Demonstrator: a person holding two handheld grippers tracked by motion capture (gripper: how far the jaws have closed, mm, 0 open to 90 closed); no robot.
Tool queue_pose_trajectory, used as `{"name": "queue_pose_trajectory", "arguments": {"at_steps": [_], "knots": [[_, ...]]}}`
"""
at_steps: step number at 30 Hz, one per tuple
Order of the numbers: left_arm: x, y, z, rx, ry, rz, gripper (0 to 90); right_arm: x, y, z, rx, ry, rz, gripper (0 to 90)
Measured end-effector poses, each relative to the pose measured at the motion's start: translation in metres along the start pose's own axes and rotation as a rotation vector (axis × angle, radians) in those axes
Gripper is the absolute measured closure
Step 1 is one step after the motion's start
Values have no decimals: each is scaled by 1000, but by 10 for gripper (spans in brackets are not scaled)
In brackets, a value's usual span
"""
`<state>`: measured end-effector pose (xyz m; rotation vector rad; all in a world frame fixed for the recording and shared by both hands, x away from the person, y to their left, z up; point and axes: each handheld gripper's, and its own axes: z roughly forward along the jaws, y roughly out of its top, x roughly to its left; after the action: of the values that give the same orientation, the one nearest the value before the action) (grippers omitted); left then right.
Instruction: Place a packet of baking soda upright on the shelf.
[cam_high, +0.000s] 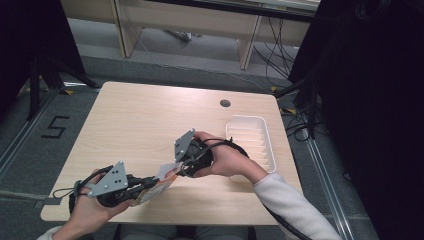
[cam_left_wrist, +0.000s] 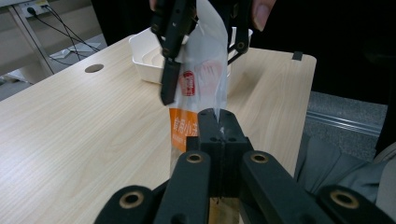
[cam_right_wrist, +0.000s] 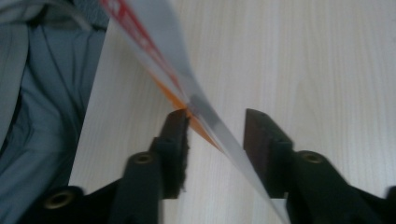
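Glossy thin plastic packet (cam_left_wrist: 201, 74), matt black plastic gripper jaws, smooth pale wood-grain table (cam_high: 135, 125), white ribbed plastic tray (cam_high: 270, 145).

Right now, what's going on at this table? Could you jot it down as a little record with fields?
Setting: light wooden table
Held thing: snack packet, clear plastic with an orange and red label
Left gripper: shut on the packet's lower end
Right gripper: jaws open, the packet's upper edge running between them
Packet position: lifted off the table, stretched between the two grippers
Nearby: white tray at the table's right side, apart from the packet
Tray contents: looks empty
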<state>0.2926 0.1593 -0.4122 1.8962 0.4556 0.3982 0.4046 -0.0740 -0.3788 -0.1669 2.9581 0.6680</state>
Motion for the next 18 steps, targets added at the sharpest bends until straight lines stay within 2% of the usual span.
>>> {"name": "queue_pose_trajectory", "arguments": {"at_steps": [2, 3, 4, 5, 6, 8, 9, 10, 11, 13, 14, 16, 17, 18], "knots": [[1, 0, 0, -4, 3, -5, 900, -1, -2, 0, 18, 12, -18, 759], [1, 0, 0, -4, 3, -5, 900, -1, -2, 0, 18, 12, -18, 759], [3, 0, -1, -6, 6, 0, 900, -3, -2, 1, 2, 13, -64, 812], [3, -1, -2, -12, 12, -23, 900, -4, -2, 0, -4, 10, -85, 851], [5, -1, -2, -15, 10, -21, 900, -3, -3, 0, 0, 21, -62, 876], [5, -2, -2, -21, 11, -29, 900, -3, -3, 0, 1, 14, -61, 900], [7, -3, -1, -42, 16, -37, 900, -1, -2, -3, 21, 26, -20, 900], [7, -3, -1, -42, 16, -37, 900, -1, -2, -4, 24, 21, -20, 900], [8, -5, 1, -58, 18, -33, 900, 1, -1, -7, 44, 21, 17, 900], [9, -6, 1, -62, 19, -24, 899, -1, 1, -10, 63, 29, 13, 900], [12, -8, 3, -74, 19, -34, 898, 1, 2, -13, 83, 23, 45, 900], [13, -10, 4, -81, 22, -48, 896, 0, 3, -15, 96, 24, 53, 900], [15, -12, 7, -81, 27, -47, 893, -5, 6, -19, 98, 20, 7, 900], [15, -12, 7, -81, 27, -47, 891, -5, 6, -19, 98, 20, 7, 900]]}}
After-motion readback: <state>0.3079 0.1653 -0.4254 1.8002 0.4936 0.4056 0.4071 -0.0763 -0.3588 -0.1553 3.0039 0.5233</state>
